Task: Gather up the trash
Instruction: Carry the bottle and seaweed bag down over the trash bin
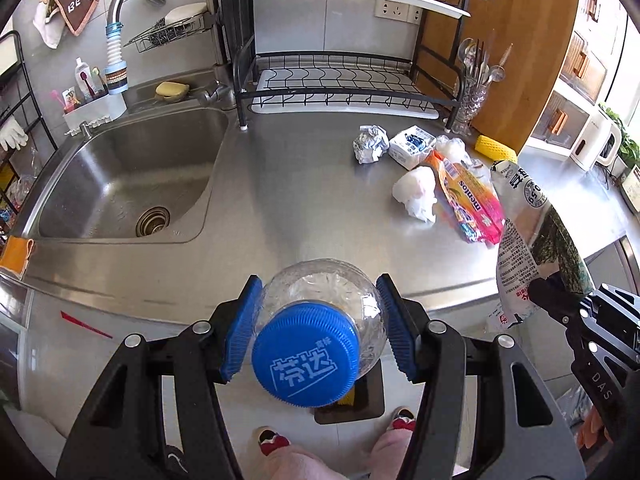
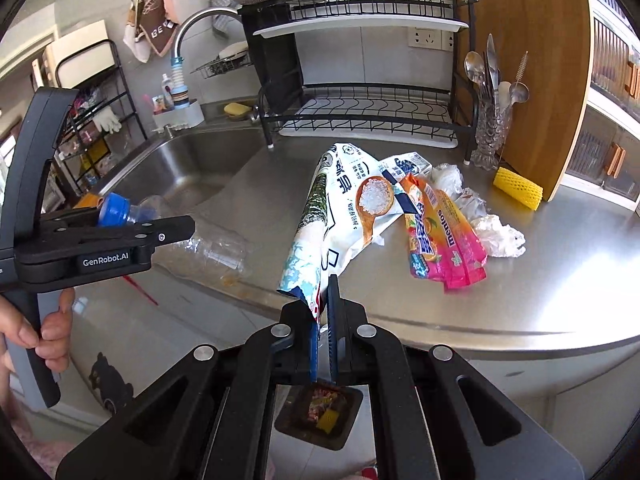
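My left gripper [image 1: 318, 324] is shut on a clear plastic bottle [image 1: 326, 300] with a blue cap [image 1: 306, 354], held past the counter's front edge. It also shows in the right wrist view [image 2: 132, 210]. My right gripper [image 2: 323, 320] is shut on the corner of a white printed food bag [image 2: 348, 204], which hangs up over the counter. The bag also shows in the left wrist view [image 1: 524, 240]. On the steel counter [image 1: 300, 184] lie a pink Mentos wrapper [image 2: 448, 236], a crumpled foil ball [image 1: 370, 144], a small carton [image 1: 412, 146] and white crumpled plastic [image 1: 416, 194].
A dark trash bin [image 2: 320, 416] with wrappers inside stands on the floor below the counter edge. A sink [image 1: 132, 176] is at the left. A black dish rack [image 1: 340, 80], a glass cutlery holder [image 2: 490, 136], a yellow foam net [image 2: 518, 188] and a wooden board [image 2: 532, 60] stand at the back.
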Tool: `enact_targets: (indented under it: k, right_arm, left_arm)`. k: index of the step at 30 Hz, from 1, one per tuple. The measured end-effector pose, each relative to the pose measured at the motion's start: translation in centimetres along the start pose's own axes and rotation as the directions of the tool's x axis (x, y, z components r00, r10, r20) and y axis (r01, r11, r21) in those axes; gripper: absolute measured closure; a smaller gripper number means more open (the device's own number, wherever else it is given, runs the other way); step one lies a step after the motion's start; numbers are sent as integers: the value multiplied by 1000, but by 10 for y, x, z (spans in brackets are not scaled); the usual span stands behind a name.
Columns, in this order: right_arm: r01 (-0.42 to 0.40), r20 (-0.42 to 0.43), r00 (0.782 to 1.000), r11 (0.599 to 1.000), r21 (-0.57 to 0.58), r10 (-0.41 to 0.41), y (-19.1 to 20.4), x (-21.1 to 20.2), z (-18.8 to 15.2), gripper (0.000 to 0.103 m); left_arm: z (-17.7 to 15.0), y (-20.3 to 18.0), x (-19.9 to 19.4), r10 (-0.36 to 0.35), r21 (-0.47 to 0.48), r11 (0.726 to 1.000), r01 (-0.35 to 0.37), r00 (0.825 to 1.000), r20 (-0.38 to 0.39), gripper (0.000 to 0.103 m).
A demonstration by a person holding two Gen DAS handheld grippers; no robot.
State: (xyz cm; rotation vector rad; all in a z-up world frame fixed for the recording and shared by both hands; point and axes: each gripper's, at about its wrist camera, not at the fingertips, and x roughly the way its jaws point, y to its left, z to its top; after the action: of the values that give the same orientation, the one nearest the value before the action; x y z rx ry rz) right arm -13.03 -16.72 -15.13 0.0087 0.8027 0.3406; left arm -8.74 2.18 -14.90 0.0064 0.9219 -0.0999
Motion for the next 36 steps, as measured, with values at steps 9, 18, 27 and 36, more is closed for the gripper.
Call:
enact_targets:
  k: [9,18,27,36]
  right_arm:
    - [-27,-117,993,998,63,34,6,-9,-55,98]
    - [-26,-321,943,980,196,90,-2,26,-117,98]
    - [12,-446,889,968,251,105,-12,75,-157,98]
    - [23,-532,829,941,337,170,-21,144,-192,98]
  left_arm:
    - [-60,-7,-10,-33,14,999,34,997,-71,47]
    - [-112,-7,30,-74,27,996,82,973,-219,47]
    - [-155,-9,91,-76,4,997,83,940,-333,47]
    - [-191,-7,155,-92,-26,996,89,914,-394,47]
